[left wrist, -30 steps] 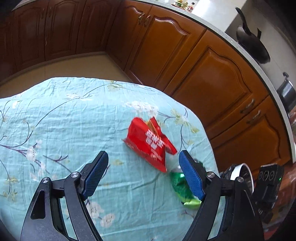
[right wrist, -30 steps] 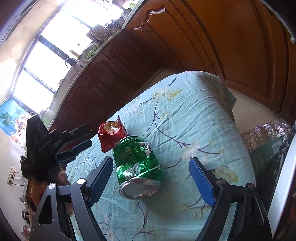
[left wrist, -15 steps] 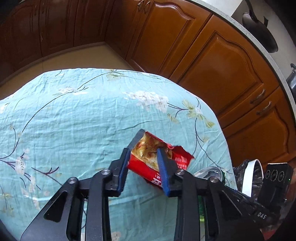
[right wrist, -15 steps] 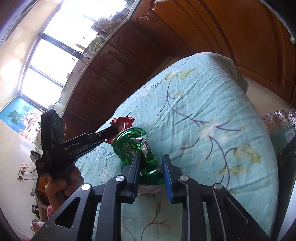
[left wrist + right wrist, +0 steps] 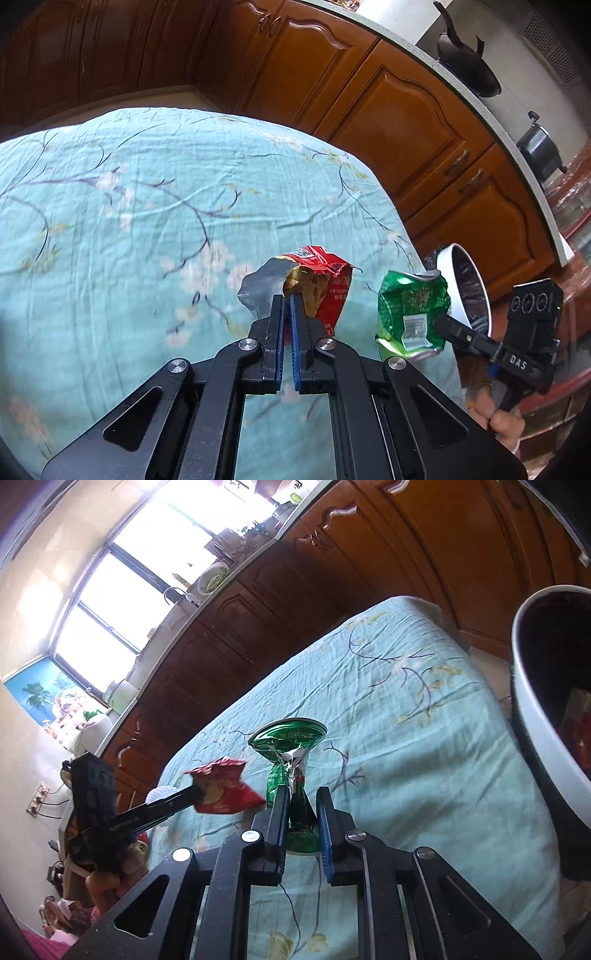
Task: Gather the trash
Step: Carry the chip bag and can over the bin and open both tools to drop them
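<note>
Above the tabletop [image 5: 110,229], the left gripper [image 5: 287,310] had its jaws clamped on the red wrapper [image 5: 325,280], the right gripper [image 5: 302,805] pinched the crushed green can [image 5: 291,746] near the bin [image 5: 532,716].

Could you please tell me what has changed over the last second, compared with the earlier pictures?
Both grippers were open a second ago. Now the left gripper has shut on the red snack bag and the right gripper on the crushed green can, lifting both off the tablecloth. The white bin stayed put.
</note>
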Demonstrator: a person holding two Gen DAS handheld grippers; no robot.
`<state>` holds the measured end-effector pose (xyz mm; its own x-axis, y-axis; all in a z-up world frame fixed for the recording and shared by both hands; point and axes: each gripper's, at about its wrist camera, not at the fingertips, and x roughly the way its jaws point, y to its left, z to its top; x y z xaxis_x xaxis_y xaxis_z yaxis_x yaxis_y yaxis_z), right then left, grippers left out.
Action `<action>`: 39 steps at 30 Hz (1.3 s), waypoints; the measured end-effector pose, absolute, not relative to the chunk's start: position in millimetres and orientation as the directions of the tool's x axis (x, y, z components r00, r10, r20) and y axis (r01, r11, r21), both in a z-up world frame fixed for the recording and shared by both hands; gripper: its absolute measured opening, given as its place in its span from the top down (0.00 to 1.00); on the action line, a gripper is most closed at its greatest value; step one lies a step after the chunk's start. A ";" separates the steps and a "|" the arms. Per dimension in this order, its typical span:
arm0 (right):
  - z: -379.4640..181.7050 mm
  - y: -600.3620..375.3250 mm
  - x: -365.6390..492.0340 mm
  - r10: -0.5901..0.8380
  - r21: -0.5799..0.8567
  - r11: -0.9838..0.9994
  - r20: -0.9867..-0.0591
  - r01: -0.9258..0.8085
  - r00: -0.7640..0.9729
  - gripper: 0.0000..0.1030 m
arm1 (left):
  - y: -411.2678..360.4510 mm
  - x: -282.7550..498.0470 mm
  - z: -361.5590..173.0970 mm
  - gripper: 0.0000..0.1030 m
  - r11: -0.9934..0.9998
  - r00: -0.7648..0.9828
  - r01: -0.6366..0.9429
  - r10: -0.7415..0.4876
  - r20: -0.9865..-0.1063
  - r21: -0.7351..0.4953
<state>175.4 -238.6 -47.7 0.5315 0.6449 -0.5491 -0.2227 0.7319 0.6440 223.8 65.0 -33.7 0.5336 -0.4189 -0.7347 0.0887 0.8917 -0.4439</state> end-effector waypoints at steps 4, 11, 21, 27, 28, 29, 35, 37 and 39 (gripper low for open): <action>-44.0 -223.8 144.8 0.564 0.534 0.806 -0.564 -0.254 0.603 0.86 | 68.4 175.4 -26.5 0.98 0.911 0.572 0.094 -0.379 -0.727 -0.401; -44.8 -184.9 110.7 0.516 0.371 0.856 -0.575 -0.360 0.635 0.86 | 60.0 137.1 -37.5 0.97 0.941 0.598 0.097 -0.316 -0.737 -0.324; -50.2 -179.8 113.0 0.505 0.364 0.863 -0.595 -0.350 0.626 0.77 | 53.3 128.6 -64.1 0.89 0.941 0.561 0.085 -0.318 -0.764 -0.329; -43.8 -190.2 116.1 0.519 0.416 0.851 -0.563 -0.321 0.644 0.64 | 44.8 130.1 -60.8 0.82 0.944 0.582 0.104 -0.312 -0.750 -0.312; -44.3 -192.6 118.6 0.516 0.427 0.851 -0.562 -0.307 0.647 0.67 | 43.9 130.9 -60.2 0.82 0.945 0.586 0.109 -0.312 -0.748 -0.310; -45.3 -195.3 121.1 0.513 0.435 0.851 -0.561 -0.295 0.650 0.75 | 42.0 132.5 -60.4 0.82 0.947 0.590 0.110 -0.306 -0.747 -0.302; -46.5 -200.9 121.5 0.488 0.420 0.864 -0.566 -0.277 0.664 0.88 | 28.8 136.4 -62.0 0.94 0.943 0.579 0.126 -0.322 -0.749 -0.307; -44.7 -200.1 115.5 0.482 0.400 0.870 -0.563 -0.288 0.671 0.88 | 24.0 134.1 -60.4 0.96 0.942 0.579 0.135 -0.328 -0.747 -0.308; -41.1 -201.6 107.3 0.481 0.390 0.871 -0.548 -0.299 0.685 0.88 | 18.8 131.0 -57.7 0.96 0.941 0.580 0.147 -0.331 -0.744 -0.304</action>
